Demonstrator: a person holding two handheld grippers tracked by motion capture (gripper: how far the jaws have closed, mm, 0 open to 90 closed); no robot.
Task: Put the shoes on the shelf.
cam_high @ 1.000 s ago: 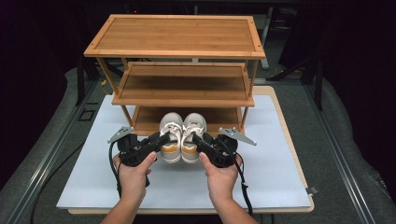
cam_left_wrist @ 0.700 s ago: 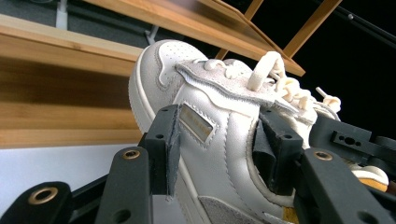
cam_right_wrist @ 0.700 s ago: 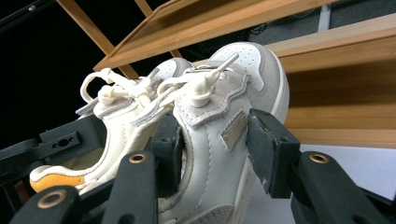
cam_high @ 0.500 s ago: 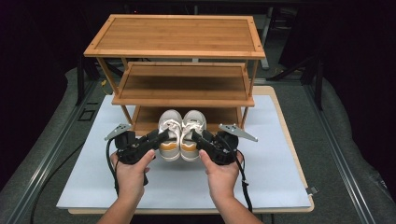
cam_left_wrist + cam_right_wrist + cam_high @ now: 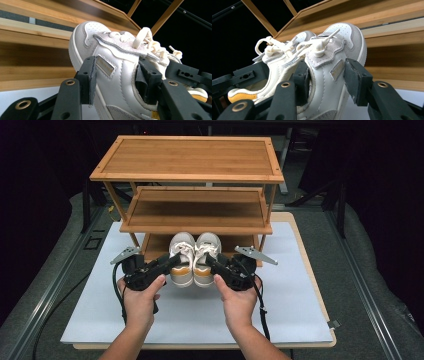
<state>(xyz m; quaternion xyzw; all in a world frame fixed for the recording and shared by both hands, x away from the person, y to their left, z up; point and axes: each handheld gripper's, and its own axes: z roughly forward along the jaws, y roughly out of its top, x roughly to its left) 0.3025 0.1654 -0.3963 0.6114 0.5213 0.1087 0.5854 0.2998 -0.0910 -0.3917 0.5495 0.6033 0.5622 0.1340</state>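
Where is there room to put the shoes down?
The top shelf and middle shelf are bare. The white mat is free right of the right claw. It is crowded around the shoes at the bottom shelf.

Bright overhead light, dark surroundings, soft low-resolution blur

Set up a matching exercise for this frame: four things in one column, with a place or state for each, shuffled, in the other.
1. left claw
2. right claw
3. top shelf
4. white mat

A. bare wood, nothing on it
B. lies under the rack
C. shut on the left shoe
D. shut on the right shoe

Pairs: 1-C, 2-D, 3-A, 4-B
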